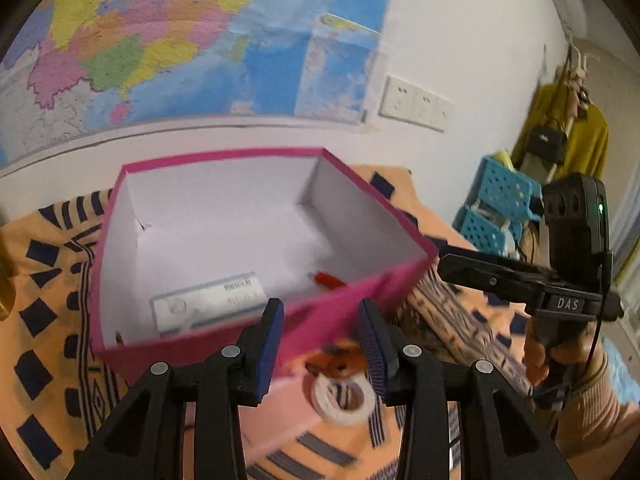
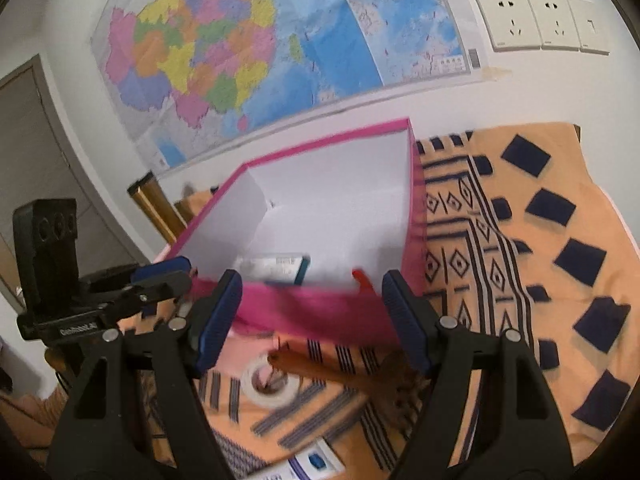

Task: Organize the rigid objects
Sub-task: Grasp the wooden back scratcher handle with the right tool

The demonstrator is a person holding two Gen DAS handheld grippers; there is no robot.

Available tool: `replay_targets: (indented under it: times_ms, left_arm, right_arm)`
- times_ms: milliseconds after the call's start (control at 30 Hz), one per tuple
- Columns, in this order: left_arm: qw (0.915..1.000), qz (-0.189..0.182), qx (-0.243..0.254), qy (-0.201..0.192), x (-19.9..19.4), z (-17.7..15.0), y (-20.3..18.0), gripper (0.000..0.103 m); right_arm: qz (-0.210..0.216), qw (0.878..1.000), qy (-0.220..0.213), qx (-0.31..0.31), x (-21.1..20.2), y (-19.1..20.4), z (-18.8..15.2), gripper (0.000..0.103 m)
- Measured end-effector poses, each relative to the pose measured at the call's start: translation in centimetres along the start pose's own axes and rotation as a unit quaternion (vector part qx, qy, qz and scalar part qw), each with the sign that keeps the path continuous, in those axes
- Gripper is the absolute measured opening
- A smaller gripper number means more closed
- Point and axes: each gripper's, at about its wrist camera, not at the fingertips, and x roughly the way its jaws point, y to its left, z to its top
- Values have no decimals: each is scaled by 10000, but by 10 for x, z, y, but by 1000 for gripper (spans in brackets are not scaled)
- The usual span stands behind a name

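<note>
Left wrist view: left gripper [image 1: 322, 344] and right gripper [image 2: 312, 320] both spread, empty, above a tape roll [image 1: 344, 398] on the orange patterned cloth [image 2: 560, 240]; beyond, pink box [image 1: 256, 248], then wall map [image 1: 160, 40]

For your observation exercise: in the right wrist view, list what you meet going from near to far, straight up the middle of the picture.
Small blue-and-white box → tape roll → pink box → white packet inside it → wall map.

A wall map [image 2: 256, 60] hangs beside sockets [image 2: 540, 24]; blue baskets [image 1: 496, 208] stand nearby.
</note>
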Motion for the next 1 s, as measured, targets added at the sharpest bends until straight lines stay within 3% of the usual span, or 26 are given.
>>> replay_targets:
  times_ms: [433,633,933,1000]
  left_arm:
    - [9957,-279,114,873,42,-49,-23,39]
    - [9949,-246,9,982,47,-51,-20,39]
    - [9943,-245,1,1038,51,-53,-19,39]
    - [9943,-240,-3,1038,51,-53,-18,39]
  right_arm:
    - [66,9901,1159,-795,39,10,-51,59]
    - [-229,9757,1561,-1518,63,20,-62,52]
    - [-508,9488,1779,-2562,82,35,-70,51]
    - [-449,9456,1762,-2698,84,38,-71,45]
